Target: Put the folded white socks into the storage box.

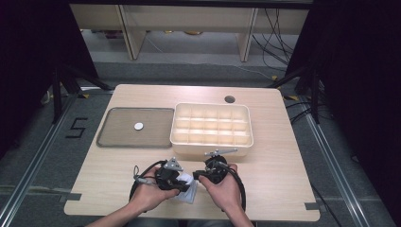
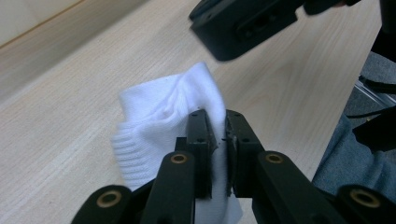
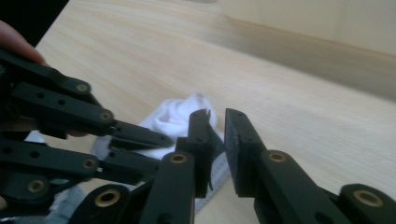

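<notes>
Near table edge: white sock [image 1: 187,185] lies bunched on the table [image 1: 283,175], between the two hands. Left gripper [image 2: 217,135] is clamped on the sock; in the left gripper view its jaws pinch a fold of the fabric, ribbed cuff hanging to the left of them. Right gripper [image 3: 215,140] stands just beside the sock with a narrow gap between its jaws and nothing in the gap; sock shows behind them, not pressed. In the high view both grippers sit close together, in front of the compartment box [image 1: 211,147]. Grey tray [image 1: 113,128] with a small white disc [image 1: 138,126] sits left of the box.
</notes>
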Available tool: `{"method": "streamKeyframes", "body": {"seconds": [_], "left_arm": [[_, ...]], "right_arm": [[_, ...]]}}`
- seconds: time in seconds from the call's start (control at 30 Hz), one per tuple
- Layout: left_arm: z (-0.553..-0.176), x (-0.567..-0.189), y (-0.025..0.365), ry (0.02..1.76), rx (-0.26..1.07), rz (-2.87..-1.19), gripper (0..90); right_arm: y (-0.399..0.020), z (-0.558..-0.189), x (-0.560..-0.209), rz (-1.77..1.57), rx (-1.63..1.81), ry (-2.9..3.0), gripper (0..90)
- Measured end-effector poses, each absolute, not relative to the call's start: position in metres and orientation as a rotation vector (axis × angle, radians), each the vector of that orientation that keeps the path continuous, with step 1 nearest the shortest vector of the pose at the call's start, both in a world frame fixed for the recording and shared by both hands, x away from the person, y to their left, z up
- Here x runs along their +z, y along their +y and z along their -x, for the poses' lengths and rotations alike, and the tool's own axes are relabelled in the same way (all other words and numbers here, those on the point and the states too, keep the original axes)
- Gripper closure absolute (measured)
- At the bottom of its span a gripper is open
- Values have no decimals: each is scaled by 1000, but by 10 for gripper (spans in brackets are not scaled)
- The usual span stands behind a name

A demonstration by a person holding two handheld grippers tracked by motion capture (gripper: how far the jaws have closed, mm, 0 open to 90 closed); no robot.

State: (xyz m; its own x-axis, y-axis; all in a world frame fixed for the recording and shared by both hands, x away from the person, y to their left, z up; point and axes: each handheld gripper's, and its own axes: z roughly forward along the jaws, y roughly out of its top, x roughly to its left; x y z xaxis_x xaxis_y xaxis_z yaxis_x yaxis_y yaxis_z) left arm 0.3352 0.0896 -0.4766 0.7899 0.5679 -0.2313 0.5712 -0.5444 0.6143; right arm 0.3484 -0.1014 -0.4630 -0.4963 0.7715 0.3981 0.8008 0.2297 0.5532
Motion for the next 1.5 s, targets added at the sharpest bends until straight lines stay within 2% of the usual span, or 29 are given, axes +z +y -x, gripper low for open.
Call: {"method": "streamKeyframes", "body": {"seconds": [0.27, 0.3, 0.47, 0.5, 0.6, 0.67, 0.77, 0.97, 1.07, 1.13, 1.23, 1.5], "left_arm": [[-334, -478, 88, 837, -4, -2277, 807], [-336, -477, 90, 797, -2, -2327, 805], [-333, -479, 86, 823, 0, -2278, 792], [-333, -479, 86, 817, -5, -2280, 781], [-331, -478, 85, 814, -10, -2259, 761], [-330, -474, 86, 816, -32, -2226, 695], [-325, -452, 98, 798, -26, -2136, 665], [-333, -436, 126, 872, 14, -2077, 712], [-336, -447, 133, 915, -65, -2094, 724], [-333, -457, 132, 931, -146, -2097, 726], [-325, -471, 120, 887, -191, -2137, 742], [-322, -485, 105, 858, -169, -2201, 754]], "right_arm": [[-97, -350, -470, 1577, -1112, -2384, 744], [-98, -352, -472, 1554, -1094, -2402, 750], [-95, -353, -478, 1548, -1044, -2417, 806], [-95, -353, -480, 1532, -1035, -2421, 840], [-94, -352, -481, 1542, -1014, -2424, 852], [-93, -353, -484, 1528, -1006, -2432, 857], [-93, -351, -484, 1532, -1020, -2443, 860], [-94, -349, -483, 1520, -1024, -2456, 860], [-95, -350, -484, 1510, -1052, -2456, 860], [-96, -351, -485, 1495, -1062, -2466, 860], [-95, -351, -486, 1493, -1070, -2475, 859], [-94, -350, -484, 1519, -1028, -2462, 858]]}}
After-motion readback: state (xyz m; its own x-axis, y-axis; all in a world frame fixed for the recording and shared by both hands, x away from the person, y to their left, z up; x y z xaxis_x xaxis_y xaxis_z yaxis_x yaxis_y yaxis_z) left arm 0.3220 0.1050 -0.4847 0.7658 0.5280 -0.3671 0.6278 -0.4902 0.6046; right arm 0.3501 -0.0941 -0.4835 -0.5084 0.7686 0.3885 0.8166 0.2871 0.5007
